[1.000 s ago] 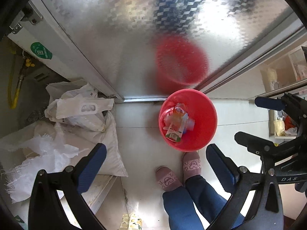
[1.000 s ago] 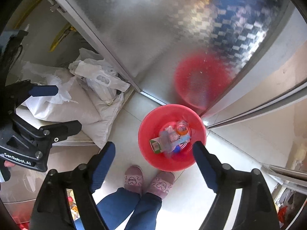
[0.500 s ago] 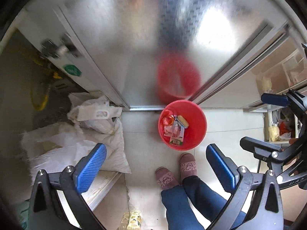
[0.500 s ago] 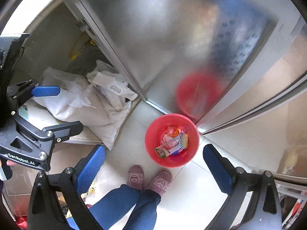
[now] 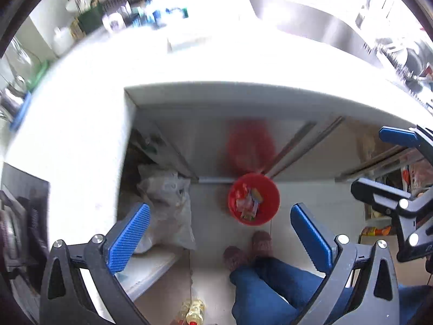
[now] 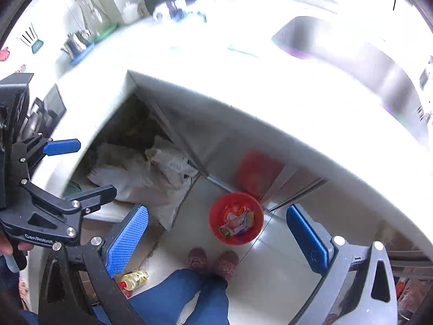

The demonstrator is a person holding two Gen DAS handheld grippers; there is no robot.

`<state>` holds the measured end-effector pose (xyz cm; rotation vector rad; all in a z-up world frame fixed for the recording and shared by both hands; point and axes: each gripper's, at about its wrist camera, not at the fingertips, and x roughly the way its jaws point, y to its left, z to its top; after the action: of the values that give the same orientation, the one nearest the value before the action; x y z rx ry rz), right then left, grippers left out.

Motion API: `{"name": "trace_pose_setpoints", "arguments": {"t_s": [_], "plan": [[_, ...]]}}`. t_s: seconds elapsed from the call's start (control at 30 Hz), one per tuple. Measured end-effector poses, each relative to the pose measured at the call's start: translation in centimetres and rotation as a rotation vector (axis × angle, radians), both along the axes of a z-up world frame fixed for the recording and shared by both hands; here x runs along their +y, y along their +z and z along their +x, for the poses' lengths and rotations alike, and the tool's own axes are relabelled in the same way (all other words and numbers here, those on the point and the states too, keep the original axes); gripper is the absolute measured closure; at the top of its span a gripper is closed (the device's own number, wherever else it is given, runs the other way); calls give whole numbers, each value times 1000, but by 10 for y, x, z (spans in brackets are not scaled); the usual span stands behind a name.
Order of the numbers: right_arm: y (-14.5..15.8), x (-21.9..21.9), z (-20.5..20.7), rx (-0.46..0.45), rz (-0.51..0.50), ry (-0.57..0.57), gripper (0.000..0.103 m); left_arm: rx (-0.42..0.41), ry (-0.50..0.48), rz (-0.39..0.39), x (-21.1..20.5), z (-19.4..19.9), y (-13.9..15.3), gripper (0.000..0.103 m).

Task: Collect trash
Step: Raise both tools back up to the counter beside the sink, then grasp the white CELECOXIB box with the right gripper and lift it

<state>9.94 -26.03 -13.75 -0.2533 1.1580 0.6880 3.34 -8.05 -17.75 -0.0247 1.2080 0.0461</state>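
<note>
A red bin (image 5: 253, 199) (image 6: 236, 218) stands on the tiled floor far below, against the metal cabinet front, with wrappers and a small carton (image 6: 236, 222) lying inside. My left gripper (image 5: 219, 235) hangs high above it, open, with nothing between its blue pads. The right gripper (image 6: 216, 239) is open just as wide and also empty. Each gripper shows at the edge of the other's view: the right gripper (image 5: 389, 162), the left gripper (image 6: 78, 168). The white countertop (image 5: 189, 65) now fills the upper half of both views.
A person's slippered feet (image 5: 249, 246) and blue trouser legs stand just in front of the bin. White sacks (image 5: 165, 205) lie in the open cabinet space at the left. An oil bottle (image 6: 135, 279) lies on the floor. A steel sink (image 5: 319, 27) and blurred kitchenware sit on the counter.
Both grippers have risen well above the floor, so the bin looks smaller and the countertop and sink have come into view. The right gripper's jaws have spread wider.
</note>
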Motion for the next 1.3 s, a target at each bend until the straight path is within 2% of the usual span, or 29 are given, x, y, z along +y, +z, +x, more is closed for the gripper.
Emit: {"name": "trace_pose_setpoints", "arguments": {"t_s": [0.13, 0.23, 0.37, 0.67, 0.77, 0.93, 1.3], "plan": [[37, 1, 4, -63, 22, 24, 1, -47, 14, -9, 0, 5, 36, 0], [52, 6, 11, -99, 41, 39, 1, -74, 47, -23, 5, 8, 58, 0], [75, 10, 25, -127, 65, 51, 1, -99, 64, -24, 14, 15, 77, 0], [92, 41, 63, -155, 85, 64, 1, -158, 101, -42, 57, 51, 111, 0], [96, 54, 78, -161, 93, 57, 1, -162, 107, -39, 76, 75, 112, 0], [93, 86, 118, -153, 78, 38, 1, -153, 96, -83, 111, 123, 102, 0], [73, 143, 201, -98, 19, 5, 1, -80, 55, -109, 181, 229, 79, 0]]}}
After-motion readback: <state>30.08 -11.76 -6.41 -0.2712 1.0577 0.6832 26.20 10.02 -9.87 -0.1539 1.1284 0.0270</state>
